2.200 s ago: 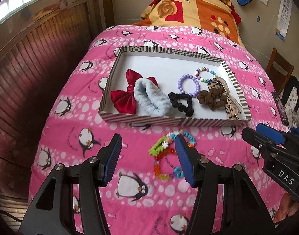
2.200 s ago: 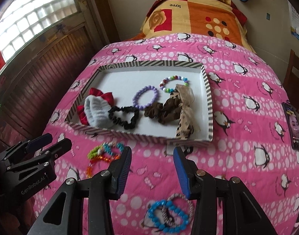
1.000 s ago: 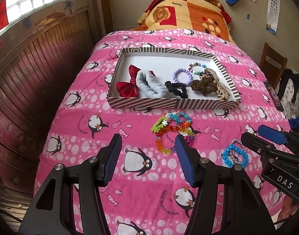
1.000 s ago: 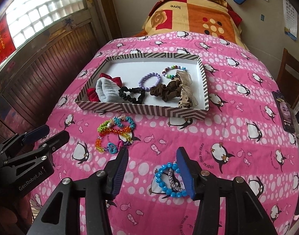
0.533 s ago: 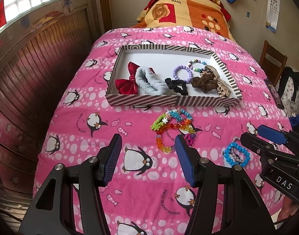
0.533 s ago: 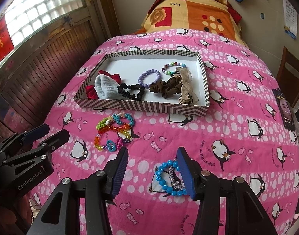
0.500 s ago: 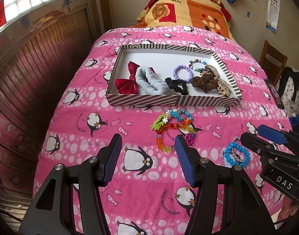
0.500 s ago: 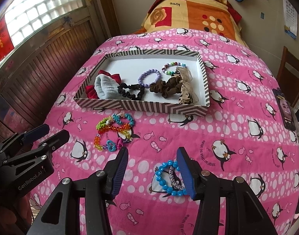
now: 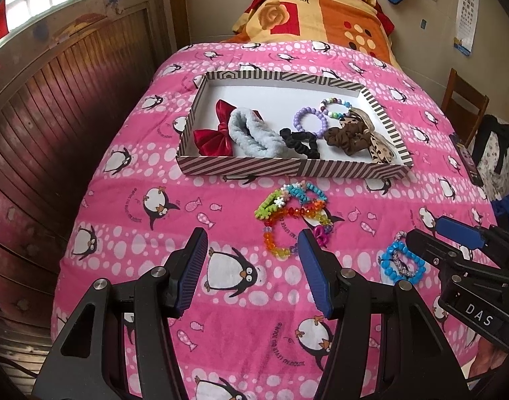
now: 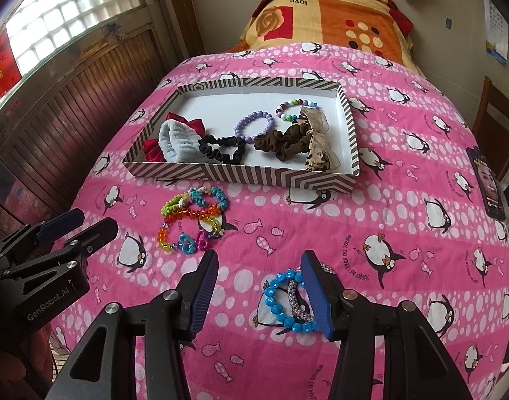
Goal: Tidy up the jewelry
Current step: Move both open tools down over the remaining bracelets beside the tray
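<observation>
"DAS" on right gripper (image 9: 454, 250), "GenRobot.AI" on left gripper (image 10: 77, 230), "love" on pillow (image 10: 321, 13)

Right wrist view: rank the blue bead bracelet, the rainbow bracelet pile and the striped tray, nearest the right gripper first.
1. Blue bead bracelet, beside the right gripper.
2. Rainbow bracelet pile, ahead, left.
3. Striped tray, farthest, straight ahead.

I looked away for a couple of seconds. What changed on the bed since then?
Both tongs, left and right, pulled back from the striped cardboard tray, open and empty throughout; nothing was gripped or released. The blue bead bracelet now sits farther forward between the right tongs. The colourful bead bracelets and the tray's contents stayed put.
</observation>
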{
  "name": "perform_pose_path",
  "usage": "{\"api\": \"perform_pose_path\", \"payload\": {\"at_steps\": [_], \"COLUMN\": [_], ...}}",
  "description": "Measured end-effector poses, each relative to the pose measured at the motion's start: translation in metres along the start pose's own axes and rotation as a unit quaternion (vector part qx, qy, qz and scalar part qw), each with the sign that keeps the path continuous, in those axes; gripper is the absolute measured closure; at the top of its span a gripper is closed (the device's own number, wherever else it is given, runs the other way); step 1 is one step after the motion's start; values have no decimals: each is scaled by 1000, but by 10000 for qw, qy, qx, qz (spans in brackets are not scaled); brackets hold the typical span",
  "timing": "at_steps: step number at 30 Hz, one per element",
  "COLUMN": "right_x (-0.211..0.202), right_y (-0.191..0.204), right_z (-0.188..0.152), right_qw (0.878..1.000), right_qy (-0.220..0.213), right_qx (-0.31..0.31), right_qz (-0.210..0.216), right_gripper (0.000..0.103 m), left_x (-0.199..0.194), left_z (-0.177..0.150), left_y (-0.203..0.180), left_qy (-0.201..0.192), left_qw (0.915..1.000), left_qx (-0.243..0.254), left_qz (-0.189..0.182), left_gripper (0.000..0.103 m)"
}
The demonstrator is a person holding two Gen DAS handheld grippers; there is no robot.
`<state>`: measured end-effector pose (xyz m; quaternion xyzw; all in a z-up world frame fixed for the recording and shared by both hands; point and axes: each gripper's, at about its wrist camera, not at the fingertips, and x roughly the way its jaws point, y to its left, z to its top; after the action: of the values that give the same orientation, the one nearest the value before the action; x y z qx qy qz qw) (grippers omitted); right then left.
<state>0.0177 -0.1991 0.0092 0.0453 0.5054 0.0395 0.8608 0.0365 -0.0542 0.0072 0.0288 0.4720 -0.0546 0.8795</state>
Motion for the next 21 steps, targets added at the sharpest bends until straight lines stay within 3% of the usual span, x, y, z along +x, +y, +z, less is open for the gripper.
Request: {"api": "perform_pose_path", "payload": {"at_steps": [14,21], "right_x": [4,11], "right_y": [-18,-44], "right_z": [-8,-24], "right_qw": [9999,9990], "right_qy": [132,327], "right_qx": [100,292], "right_qz": [-7,-88], "right_gripper": [54,54], "left_x": [12,28], "left_z": [-5,-8], "left_y": [2,31], "left_qy": [180,452], "left_qw": [9998,9970], "left_qx": [7,-362], "left_qz": [-91,-508], "left_gripper": [47,47]}}
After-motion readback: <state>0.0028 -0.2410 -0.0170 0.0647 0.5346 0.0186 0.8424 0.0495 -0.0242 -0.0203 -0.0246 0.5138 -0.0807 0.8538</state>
